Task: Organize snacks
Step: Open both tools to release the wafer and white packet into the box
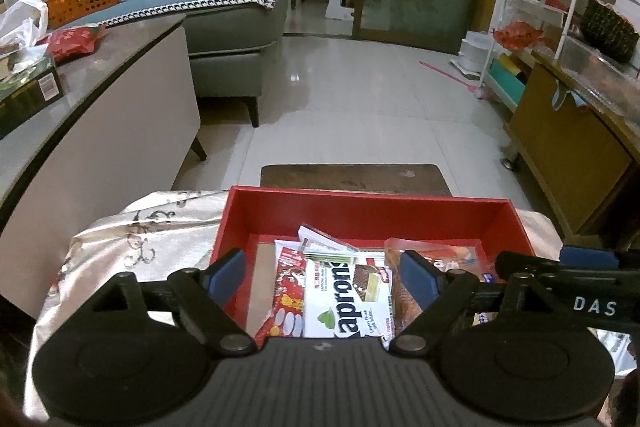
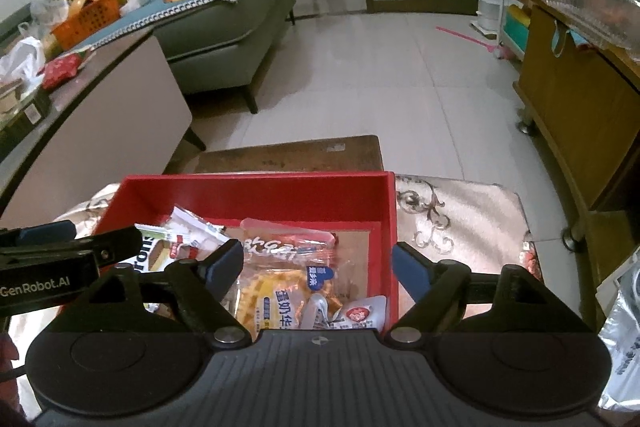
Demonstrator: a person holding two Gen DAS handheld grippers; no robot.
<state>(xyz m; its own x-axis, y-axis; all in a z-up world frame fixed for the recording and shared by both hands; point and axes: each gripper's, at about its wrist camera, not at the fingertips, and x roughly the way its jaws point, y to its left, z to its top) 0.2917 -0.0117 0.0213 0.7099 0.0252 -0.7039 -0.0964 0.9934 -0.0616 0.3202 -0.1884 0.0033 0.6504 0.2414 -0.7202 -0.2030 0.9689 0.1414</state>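
A red box [image 1: 372, 205] stands on a cloth-covered surface and holds several snack packets. In the left wrist view a white wafer packet [image 1: 344, 297] lies beside a red packet [image 1: 286, 291] and a clear bag of waffles [image 1: 404, 297]. My left gripper [image 1: 322, 269] is open and empty above them. In the right wrist view the red box [image 2: 256, 187] holds the yellow waffle bag [image 2: 276, 287] and small sachets [image 2: 360, 315]. My right gripper [image 2: 318, 263] is open and empty over the box's right side. Each gripper shows at the edge of the other's view.
A patterned silver cloth [image 2: 452, 219] covers the surface under the box. A dark wooden stool [image 1: 354, 179] stands just beyond it. A cabinet [image 1: 100, 131] with clutter is at left, a grey sofa [image 1: 236, 31] behind, and a wooden cabinet [image 2: 572, 99] at right.
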